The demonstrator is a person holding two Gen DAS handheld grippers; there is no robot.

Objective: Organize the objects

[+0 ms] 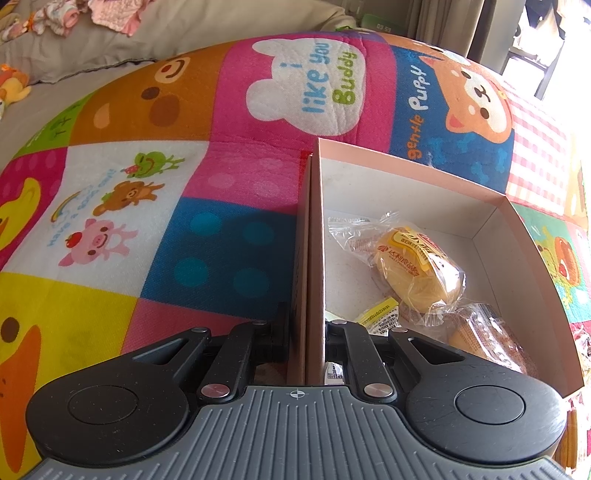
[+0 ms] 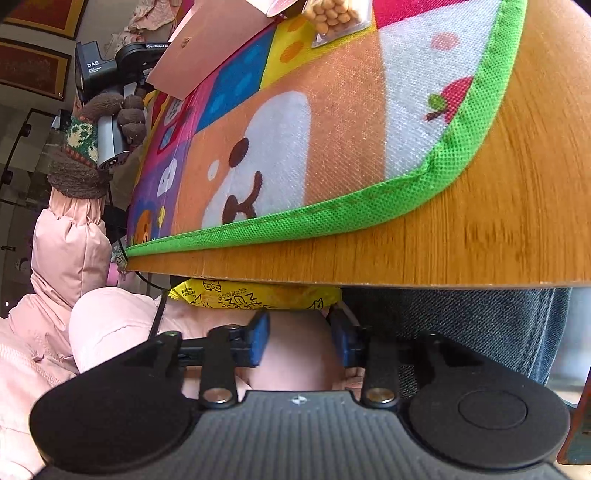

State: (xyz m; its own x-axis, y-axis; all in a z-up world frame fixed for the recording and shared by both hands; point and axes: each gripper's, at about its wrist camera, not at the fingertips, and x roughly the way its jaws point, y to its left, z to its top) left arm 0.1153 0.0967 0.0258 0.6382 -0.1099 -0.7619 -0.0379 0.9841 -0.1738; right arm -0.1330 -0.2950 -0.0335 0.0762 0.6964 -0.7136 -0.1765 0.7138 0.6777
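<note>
A wooden table (image 2: 498,229) has a bright cartoon mat (image 1: 229,155) with a green edge on it. Behind is a grey sofa (image 1: 207,26). Curtains (image 1: 443,18) hang by a window (image 1: 546,44) where strong daylight comes in.

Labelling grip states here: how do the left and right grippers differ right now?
Left gripper is shut on the box wall; right gripper stands open, holding nothing. Left sits above the cartoon mat; right sits below the table edge, its blue pads just short of a yellow snack packet. Both share the same black two-finger build.
</note>
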